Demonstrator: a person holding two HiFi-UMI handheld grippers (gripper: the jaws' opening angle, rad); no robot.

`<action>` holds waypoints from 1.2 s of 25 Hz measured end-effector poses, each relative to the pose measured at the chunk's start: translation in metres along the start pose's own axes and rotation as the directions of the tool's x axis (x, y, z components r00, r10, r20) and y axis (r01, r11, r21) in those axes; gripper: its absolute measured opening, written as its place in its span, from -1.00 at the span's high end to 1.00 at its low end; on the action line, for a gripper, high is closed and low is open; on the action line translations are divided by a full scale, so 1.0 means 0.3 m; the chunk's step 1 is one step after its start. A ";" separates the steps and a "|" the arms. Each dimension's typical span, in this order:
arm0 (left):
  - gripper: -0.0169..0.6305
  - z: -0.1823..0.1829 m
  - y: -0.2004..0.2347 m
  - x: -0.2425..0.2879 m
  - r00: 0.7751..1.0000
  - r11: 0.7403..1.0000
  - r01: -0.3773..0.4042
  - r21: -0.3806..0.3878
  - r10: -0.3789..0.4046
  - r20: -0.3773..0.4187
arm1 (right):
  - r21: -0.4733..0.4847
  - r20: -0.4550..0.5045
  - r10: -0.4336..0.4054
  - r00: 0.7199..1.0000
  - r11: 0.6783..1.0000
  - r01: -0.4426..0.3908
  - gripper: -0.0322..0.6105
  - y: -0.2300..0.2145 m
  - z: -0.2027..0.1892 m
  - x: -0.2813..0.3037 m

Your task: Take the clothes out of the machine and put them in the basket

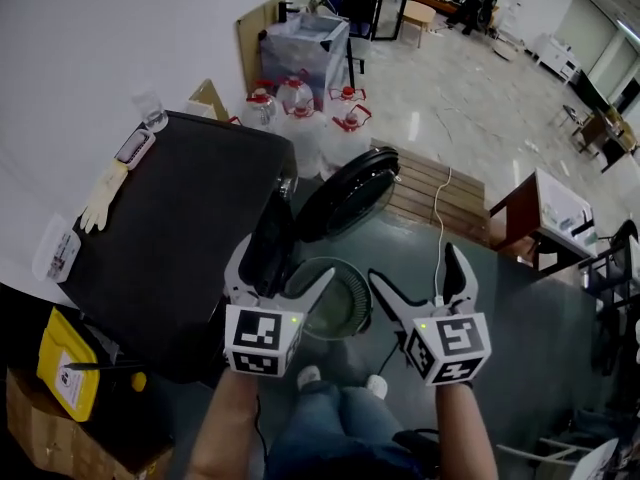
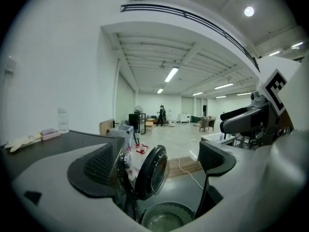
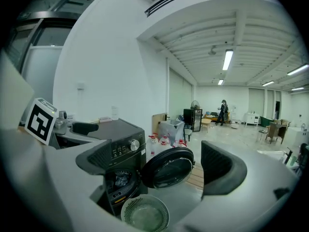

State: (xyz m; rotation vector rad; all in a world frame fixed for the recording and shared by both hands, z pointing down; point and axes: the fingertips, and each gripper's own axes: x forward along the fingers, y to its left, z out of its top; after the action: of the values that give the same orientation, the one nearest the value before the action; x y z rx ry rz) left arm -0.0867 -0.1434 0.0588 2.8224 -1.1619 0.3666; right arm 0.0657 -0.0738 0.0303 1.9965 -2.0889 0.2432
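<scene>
Your left gripper (image 1: 298, 258) has its fingers spread wide with nothing between them. Your right gripper (image 1: 418, 268) is the same: fingers spread, pinching nothing. Both are held in the air in front of the dark grey front-loading washing machine (image 1: 165, 243), well apart from each other.

The machine's round black glass door (image 1: 348, 193) is swung fully open, out to the right of the machine front. Its lower edge hangs above the floor, just beyond the basket. The dark crumpled clothes (image 3: 120, 178) sit inside the drum opening, only seen from the right gripper view.

The round pale slatted plastic basket (image 1: 335, 308) stands on the grey floor just in front of the opening, between your two grippers in the head view. Your white shoes (image 1: 308, 376) are near its close rim.

Open grey floor lies to the right of the basket. A slatted wooden pallet (image 1: 430, 188) lies past the door, with a thin white cable (image 1: 440, 218) running off it across the floor. Clear water jugs with red caps (image 1: 300, 98) crowd the machine's far corner. A pale rubber glove (image 1: 100, 198) lies on the machine's top, at its left edge.
</scene>
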 end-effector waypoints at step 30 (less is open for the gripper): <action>-0.75 -0.832 -0.139 0.323 0.945 0.987 -0.106 -0.124 0.061 -0.322 | 0.126 -0.186 0.157 0.970 0.983 -0.135 -0.85 -0.180 -0.804 0.328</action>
State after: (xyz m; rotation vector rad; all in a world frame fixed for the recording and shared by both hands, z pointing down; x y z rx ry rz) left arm -0.0392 -0.1422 0.3256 2.4809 -1.1863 0.6872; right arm 0.1302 -0.1022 0.2868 1.7948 -2.1388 0.5725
